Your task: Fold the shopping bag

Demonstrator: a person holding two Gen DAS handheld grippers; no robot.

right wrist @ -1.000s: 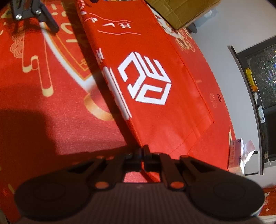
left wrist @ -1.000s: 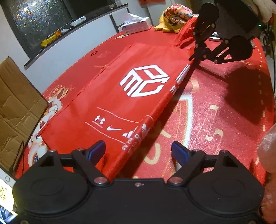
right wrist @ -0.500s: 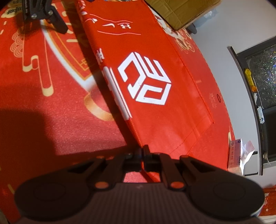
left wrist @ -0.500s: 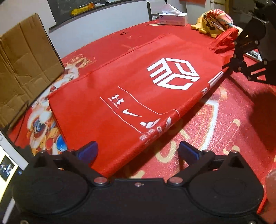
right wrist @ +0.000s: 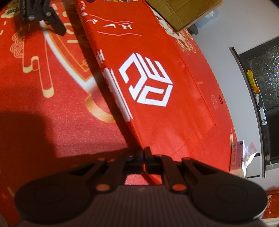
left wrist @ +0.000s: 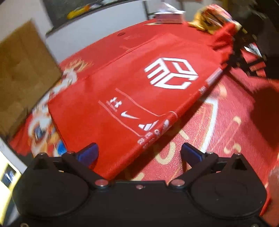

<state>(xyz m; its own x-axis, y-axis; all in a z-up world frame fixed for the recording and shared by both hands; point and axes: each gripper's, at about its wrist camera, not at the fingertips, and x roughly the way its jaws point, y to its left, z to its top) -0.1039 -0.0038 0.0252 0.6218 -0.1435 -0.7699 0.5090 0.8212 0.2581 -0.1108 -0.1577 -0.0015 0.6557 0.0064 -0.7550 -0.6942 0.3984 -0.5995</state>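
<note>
The red shopping bag (left wrist: pixel 122 97) lies flat on the table with a white cube logo (right wrist: pixel 146 83) and small sports logos on top. Its long folded edge runs between my two grippers. My left gripper (left wrist: pixel 139 153) is open, with blue pads (left wrist: pixel 89 153) wide apart; the bag's near corner lies between them, untouched. My right gripper (right wrist: pixel 143 155) is shut on the bag's edge at the other end. It appears blurred in the left wrist view as the right gripper (left wrist: pixel 226 62). The left gripper (right wrist: pixel 52 26) shows at the top left of the right wrist view.
A red tablecloth (left wrist: pixel 218 131) with gold patterns covers the table. A cardboard box (left wrist: pixel 22 73) stands off the bag's far side. A tissue box (left wrist: pixel 168 16) and a patterned yellow cloth item (left wrist: pixel 212 17) sit near the table's far end, by a white wall.
The left gripper's jaws widened and the gripper rolled, so the bag's near corner now sits between the pads toward the left one. The right gripper stayed shut on the bag's edge.
</note>
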